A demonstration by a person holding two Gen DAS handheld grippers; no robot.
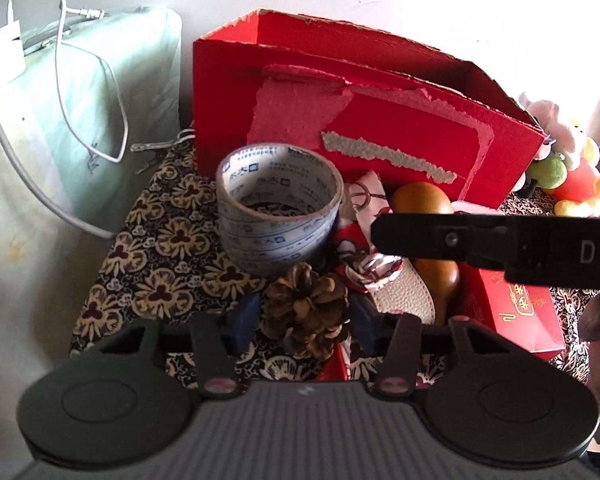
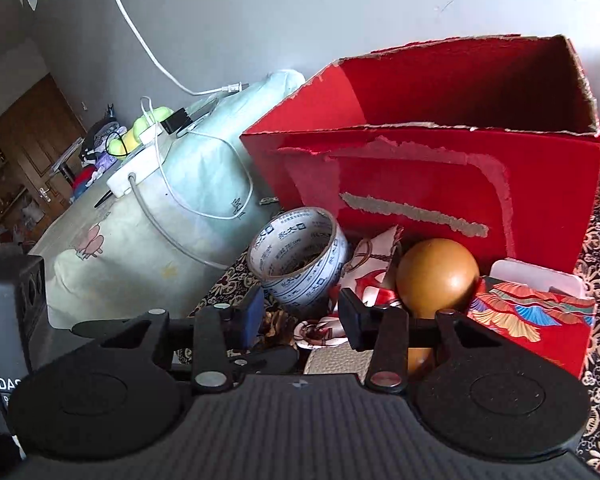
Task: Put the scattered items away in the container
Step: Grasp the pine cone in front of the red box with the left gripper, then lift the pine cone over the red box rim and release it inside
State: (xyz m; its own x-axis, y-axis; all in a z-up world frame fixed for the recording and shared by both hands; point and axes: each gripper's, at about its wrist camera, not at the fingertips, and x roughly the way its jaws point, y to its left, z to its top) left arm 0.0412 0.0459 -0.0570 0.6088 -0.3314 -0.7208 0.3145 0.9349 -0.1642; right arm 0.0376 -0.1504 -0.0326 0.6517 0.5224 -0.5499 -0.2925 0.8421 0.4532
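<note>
The left gripper [image 1: 306,318] stood low over the dark cloth with cream flower print [image 1: 152,248], its blue pads on either side of a brown pine cone [image 1: 306,312]; the pads sat close against the cone's scales, but whether they pressed on it could not be told. The right gripper [image 2: 300,316] had its jaws narrowed around a folded red-and-white patterned silk scarf [image 2: 370,276]; a grip on the scarf could not be confirmed. Seen from the left wrist, the right gripper's black body crossed in front of a smooth brown wooden gourd [image 1: 420,198].

The open red cardboard box with torn edges [image 2: 460,168] stood upright at the back of the cloth, against the white wall. Just before it lay a roll of clear tape printed in blue [image 1: 278,216], the scarf, the gourd and a small red carton with fan motifs [image 2: 536,328]. A pale green pillow [image 1: 100,100] carrying white cables lay beside the box.
</note>
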